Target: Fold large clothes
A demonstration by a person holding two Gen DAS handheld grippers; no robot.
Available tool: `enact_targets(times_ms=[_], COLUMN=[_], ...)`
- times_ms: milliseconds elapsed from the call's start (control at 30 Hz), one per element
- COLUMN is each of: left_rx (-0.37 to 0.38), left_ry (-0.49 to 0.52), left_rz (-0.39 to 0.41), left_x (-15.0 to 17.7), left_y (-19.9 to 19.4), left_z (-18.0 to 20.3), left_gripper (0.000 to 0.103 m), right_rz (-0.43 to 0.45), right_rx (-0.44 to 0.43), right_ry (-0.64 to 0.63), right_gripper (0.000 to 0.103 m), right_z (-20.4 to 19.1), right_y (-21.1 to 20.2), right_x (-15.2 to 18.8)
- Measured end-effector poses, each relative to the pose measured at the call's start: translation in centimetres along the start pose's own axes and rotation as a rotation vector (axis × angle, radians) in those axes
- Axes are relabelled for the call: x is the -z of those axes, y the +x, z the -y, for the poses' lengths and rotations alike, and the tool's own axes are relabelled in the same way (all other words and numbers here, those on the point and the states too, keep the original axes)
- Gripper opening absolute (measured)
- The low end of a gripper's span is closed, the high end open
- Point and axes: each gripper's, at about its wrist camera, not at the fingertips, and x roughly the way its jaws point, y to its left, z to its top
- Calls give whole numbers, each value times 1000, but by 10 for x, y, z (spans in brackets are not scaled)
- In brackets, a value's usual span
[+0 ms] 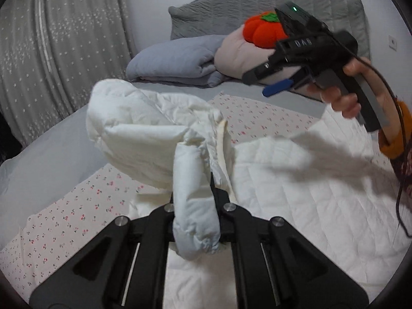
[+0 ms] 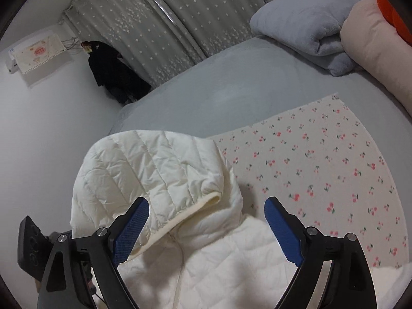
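Note:
A white quilted hooded jacket [image 1: 296,180] lies on a cherry-print cloth [image 1: 77,213] on the bed. My left gripper [image 1: 195,195] is shut on a puffy fold of the jacket, a sleeve or edge, and holds it lifted, with the bunched part [image 1: 134,134] raised to the left. My right gripper [image 2: 206,224] is open and empty, hovering above the jacket's hood [image 2: 154,170] and collar. In the left wrist view the right gripper [image 1: 278,87] shows in a hand at the upper right, above the jacket.
A folded grey-blue blanket [image 1: 175,59], a pink pillow [image 1: 237,56] and an orange pumpkin plush [image 1: 262,32] sit at the head of the bed. Grey starred curtains [image 2: 180,20] hang beyond the bed's far side. Dark clothing [image 2: 108,69] hangs by the wall.

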Motion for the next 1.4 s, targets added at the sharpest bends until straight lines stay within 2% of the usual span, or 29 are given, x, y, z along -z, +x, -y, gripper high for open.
enact_targets(times_ms=[100,200,267,367,433,500,600,733,800,867,933,1033,1100,1167,1200,1233,1267,1333,1400], left_rx=[11,18,38,81,96,105,68,64,64,54,21,26,66,150,200,251,269,200,168], left_ry=[33,9,-48,-127,-157,-181,-245,-379,-489,-649,-788,-941,-1035,-1146,-1199,-1231,-1224,-1091,-944], left_rz=[-77,-160,-193,-216,-199,-156,-134,-78,-71,-117,-160,-219,-291,-348,-346,-318,-275,-214,-172], left_x=[24,45,54,59,61,65,50,11,0,-2,4,21,36,53,60,64,61,39,10], left_y=[0,5,1,-16,-35,-54,-56,-31,-5,31,64,105,137,162,169,171,168,154,135], left_z=[21,27,24,15,10,-1,-28,-85,-115,-151,-179,-209,-224,-232,-230,-225,-218,-200,-174], left_gripper=[10,13,19,40,69,76,79,84,85,85,85,85,84,82,63,28,18,10,8], right_rz=[-25,-60,-102,-120,-133,-151,-163,-151,-78,-49,-65,-44,-32,-34,-45,-60,-79,-94,-93], right_rx=[-9,-128,-192,-196,-213,-194,-140,-125,-151,-156,-135,-68,-51,-53,-47,-40,-31,-25,-38], right_ry=[15,68,119,181,224,269,326,431,414,355,295,237,213,184,167,155,145,142,160], right_gripper=[93,93,93,93,93,89,80,70,70,70,70,70,71,74,74,74,74,74,74], right_z=[2,6,10,20,29,40,54,68,59,47,37,36,39,40,41,42,42,46,49], right_y=[-9,-10,2,19,30,45,68,90,85,88,96,101,98,96,98,98,101,100,94], right_x=[17,37,46,54,57,58,55,52,47,41,28,6,4,10,15,19,24,30,30])
